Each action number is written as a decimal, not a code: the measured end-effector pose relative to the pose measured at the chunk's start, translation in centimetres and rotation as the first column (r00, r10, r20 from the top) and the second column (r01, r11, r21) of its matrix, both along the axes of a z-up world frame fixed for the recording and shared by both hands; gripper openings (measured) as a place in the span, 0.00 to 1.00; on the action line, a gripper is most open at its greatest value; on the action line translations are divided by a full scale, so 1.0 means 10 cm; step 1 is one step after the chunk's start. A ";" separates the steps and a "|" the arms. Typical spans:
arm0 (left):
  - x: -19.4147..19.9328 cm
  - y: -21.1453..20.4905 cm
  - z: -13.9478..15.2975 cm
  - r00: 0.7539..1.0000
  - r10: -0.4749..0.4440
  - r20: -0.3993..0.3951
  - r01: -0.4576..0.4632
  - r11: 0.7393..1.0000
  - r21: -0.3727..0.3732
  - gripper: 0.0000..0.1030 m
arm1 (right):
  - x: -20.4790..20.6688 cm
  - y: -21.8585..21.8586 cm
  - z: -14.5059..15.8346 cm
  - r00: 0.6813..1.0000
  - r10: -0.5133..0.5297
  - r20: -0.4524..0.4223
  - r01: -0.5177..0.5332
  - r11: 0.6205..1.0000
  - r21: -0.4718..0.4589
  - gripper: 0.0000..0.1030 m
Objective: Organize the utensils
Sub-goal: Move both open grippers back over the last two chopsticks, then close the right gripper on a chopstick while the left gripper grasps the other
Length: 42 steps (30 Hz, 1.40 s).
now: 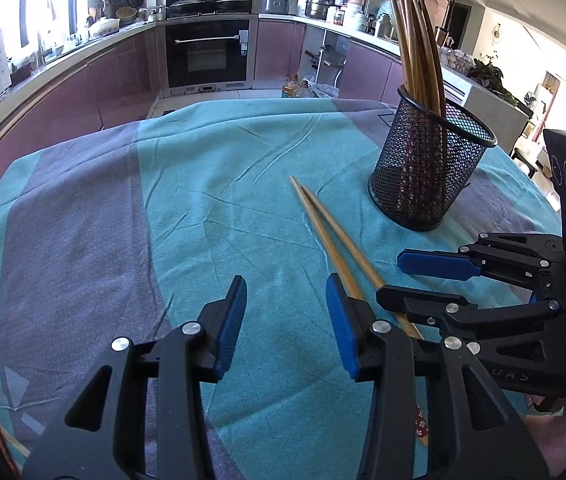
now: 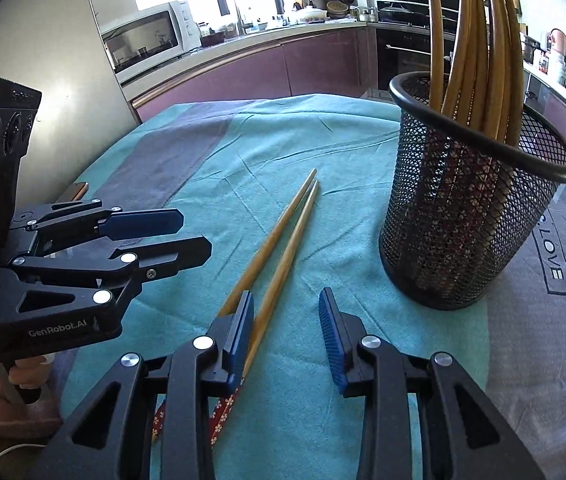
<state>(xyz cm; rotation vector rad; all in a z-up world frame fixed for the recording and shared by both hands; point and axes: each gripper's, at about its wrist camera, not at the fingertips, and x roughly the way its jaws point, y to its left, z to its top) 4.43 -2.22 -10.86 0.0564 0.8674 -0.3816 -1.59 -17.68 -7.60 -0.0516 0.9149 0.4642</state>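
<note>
Both grippers hover low over the teal cloth [image 1: 211, 168], jaws apart and empty: left gripper [image 1: 285, 312], right gripper [image 2: 286, 320]. Two loose chopsticks [image 2: 283, 236] lie between them, near the mesh cup [image 2: 463, 216] holding the rest. Light, stiff and probably slick, they want pinching mid-shaft, together.

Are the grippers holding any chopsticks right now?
No. Both the left gripper and the right gripper are open and empty. The two chopsticks lie on the cloth beside them.
</note>
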 end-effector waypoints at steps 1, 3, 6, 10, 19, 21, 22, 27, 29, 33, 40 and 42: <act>0.00 -0.01 0.00 1.000 -0.003 -0.001 0.003 1.000 0.000 0.40 | 0.00 0.00 0.00 1.000 -0.001 -0.001 0.001 1.000 0.001 0.29; 0.01 -0.02 -0.01 1.000 -0.008 -0.002 0.008 1.000 0.002 0.40 | 0.00 -0.02 0.00 1.000 -0.005 -0.001 0.005 1.000 -0.001 0.27; 0.02 -0.05 -0.03 1.000 -0.018 -0.007 0.018 1.000 0.003 0.40 | 0.00 -0.05 -0.01 1.000 -0.014 -0.006 0.014 1.000 0.003 0.23; 0.05 -0.11 -0.04 0.999 -0.032 -0.013 0.032 0.999 0.003 0.40 | 0.01 -0.09 -0.01 0.999 -0.030 -0.015 0.030 0.999 0.015 0.17; 0.15 -0.25 -0.09 0.997 -0.065 -0.038 0.065 0.998 -0.002 0.39 | 0.02 -0.12 0.00 0.999 -0.043 -0.021 0.044 0.999 0.024 0.14; 0.18 -0.29 -0.11 0.996 -0.069 -0.050 0.069 0.998 0.000 0.38 | 0.02 -0.11 0.00 0.999 -0.044 -0.022 0.045 0.999 0.023 0.13; 0.20 -0.30 -0.12 0.996 -0.072 -0.054 0.072 0.997 0.002 0.37 | 0.03 -0.11 0.00 0.999 -0.045 -0.022 0.046 0.999 0.024 0.13; 0.24 -0.37 -0.16 0.995 -0.077 -0.059 0.078 0.997 0.017 0.36 | 0.03 -0.11 0.00 0.999 -0.045 -0.022 0.046 0.999 0.025 0.13; 0.25 -0.37 -0.16 0.995 -0.078 -0.062 0.079 0.997 0.021 0.35 | 0.04 -0.12 -0.01 0.999 -0.045 -0.021 0.046 0.999 0.024 0.13; 0.24 -0.36 -0.18 0.995 -0.078 -0.064 0.080 0.996 0.026 0.31 | 0.04 -0.11 -0.01 0.999 -0.045 -0.019 0.045 0.999 0.018 0.13; 0.24 -0.39 -0.20 0.994 -0.090 -0.066 0.092 0.995 0.024 0.18 | 0.07 -0.06 -0.01 0.999 -0.041 -0.009 0.041 0.999 -0.007 0.13; 0.23 -0.37 -0.21 0.994 -0.091 -0.068 0.092 0.996 0.021 0.17 | 0.09 -0.05 -0.01 0.999 -0.040 -0.009 0.040 0.999 -0.010 0.13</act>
